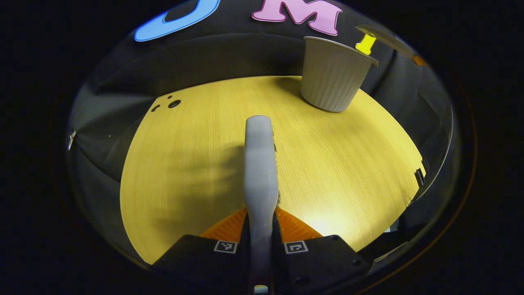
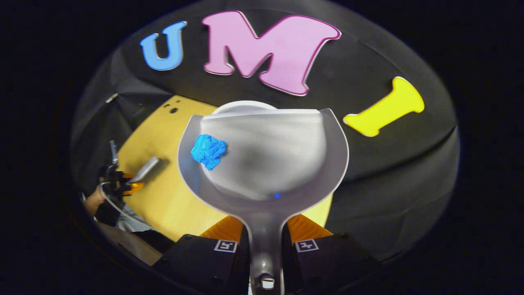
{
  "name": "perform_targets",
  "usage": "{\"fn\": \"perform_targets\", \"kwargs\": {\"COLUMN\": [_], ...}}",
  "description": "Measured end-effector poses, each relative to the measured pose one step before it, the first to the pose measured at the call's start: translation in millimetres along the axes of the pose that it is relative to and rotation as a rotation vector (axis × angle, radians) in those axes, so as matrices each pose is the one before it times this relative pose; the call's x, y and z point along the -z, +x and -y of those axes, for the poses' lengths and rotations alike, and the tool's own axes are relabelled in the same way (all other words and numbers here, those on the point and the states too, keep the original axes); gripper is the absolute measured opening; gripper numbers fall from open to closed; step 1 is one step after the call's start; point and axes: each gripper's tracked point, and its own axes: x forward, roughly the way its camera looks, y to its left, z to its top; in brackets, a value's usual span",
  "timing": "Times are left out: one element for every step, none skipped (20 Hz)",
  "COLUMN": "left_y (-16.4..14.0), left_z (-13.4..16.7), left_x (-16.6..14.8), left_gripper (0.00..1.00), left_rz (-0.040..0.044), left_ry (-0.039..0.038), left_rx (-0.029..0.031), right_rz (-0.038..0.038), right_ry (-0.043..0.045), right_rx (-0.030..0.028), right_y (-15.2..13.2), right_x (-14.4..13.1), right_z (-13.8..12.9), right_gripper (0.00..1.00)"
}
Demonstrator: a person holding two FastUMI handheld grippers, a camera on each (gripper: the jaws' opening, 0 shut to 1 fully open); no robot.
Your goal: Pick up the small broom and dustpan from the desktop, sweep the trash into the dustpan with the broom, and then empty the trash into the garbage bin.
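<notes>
In the left gripper view, my left gripper is shut on the handle of the small grey broom, which points forward over the wooden desktop. The ribbed grey garbage bin stands at the far right of the desk. In the right gripper view, my right gripper is shut on the handle of the grey dustpan. A crumpled blue paper ball lies inside the pan on its left. A pale rim shows just beyond the pan's front edge. The left gripper with the broom appears far left.
The desktop ends at black cloth walls on all sides. A few small dark holes mark the desk's far left corner. A person's hand and sleeve hold the far gripper at the left edge of the right gripper view.
</notes>
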Motion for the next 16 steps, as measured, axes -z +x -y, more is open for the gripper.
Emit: {"fn": "perform_targets", "kwargs": {"left_y": [4.44, 3.35, 2.38, 1.55, 0.8, -0.06, 0.89, 0.85, 0.11, 0.72, -0.26, -0.79, 0.24, 1.03, 1.36, 0.64], "left_z": [0.48, 0.1, -0.08, 0.33, -0.82, -0.41, -1.08, 0.4, -0.55, -0.59, -0.69, 1.21, -0.4, -0.3, -1.19, -0.06], "left_x": [-3.56, -1.59, -1.21, 0.51, -0.99, 1.26, -0.63, 1.33, -1.05, 0.01, -0.86, 1.36, 0.02, 0.28, -1.0, -0.59], "left_gripper": [0.27, 0.27, 0.24, 0.27, 0.24, 0.27, 0.3, 0.27, 0.27, 0.24, 0.24, 0.24, 0.24, 0.27, 0.27, 0.24], "left_rz": [0.00038, 0.00125, 0.00063, 0.00063, -0.00072, -0.00161, -0.00072, -0.00354, -0.00151, 0.00242, 0.00389, 0.00124, -0.00266, -0.00356, -0.00321, 0.00208], "left_ry": [0.00464, 0.00536, 0.00583, 0.00374, -0.00051, -0.00197, -0.00241, -0.00253, -0.00097, -0.00182, -0.00143, -0.00341, -0.00261, -0.00089, 0.0009, 0.001], "left_rx": [0.00984, 0.0084, 0.00892, 0.00513, 0.00527, 0.0048, 0.00273, 0.00185, -0.00112, -0.00207, -0.00341, -0.00167, 0.00186, 0.00134, 0.00079, -0.00262], "right_rz": [-0.05023, -0.04464, -0.0417, -0.03394, -0.02551, -0.03009, -0.02543, -0.0319, -0.02335, -0.00616, 0.00869, 0.00893, 0.00239, -0.00279, -0.00668, -0.00233], "right_ry": [-0.06952, -0.06643, -0.06312, -0.05287, -0.04886, -0.05428, -0.0501, -0.03967, -0.02927, -0.00785, 0.00318, 0.00682, 0.00457, 0.00194, 0.00294, 0.00391], "right_rx": [0.06287, 0.05349, 0.03226, 0.02018, 0.01322, 0.01234, 0.01314, 0.00888, 0.00583, -0.00097, -0.00589, 0.00079, -0.00037, -0.00339, -0.0035, 0.0012], "right_y": [8.38, 6.16, 1.12, 4.68, 3.95, 2.99, 1.63, 4.37, 1.59, 0.19, 1.95, 2.98, 0.38, 1.36, 1.15, 1.43], "right_x": [-8.22, -6.28, -6.42, -5.17, -5.21, -1.88, -3.2, -1.34, -3.36, -5.39, -2.76, -1.62, -0.22, 1.0, 2.47, 1.7], "right_z": [16.66, 12.24, 5.31, 1.38, 2.11, 2.67, 2.94, -0.48, -0.8, 0.05, -0.17, 1.54, 0.76, 0.58, 0.03, 2.53], "right_gripper": [0.36, 0.36, 0.36, 0.36, 0.36, 0.36, 0.36, 0.36, 0.36, 0.36, 0.36, 0.36, 0.36, 0.36, 0.36, 0.36]}}
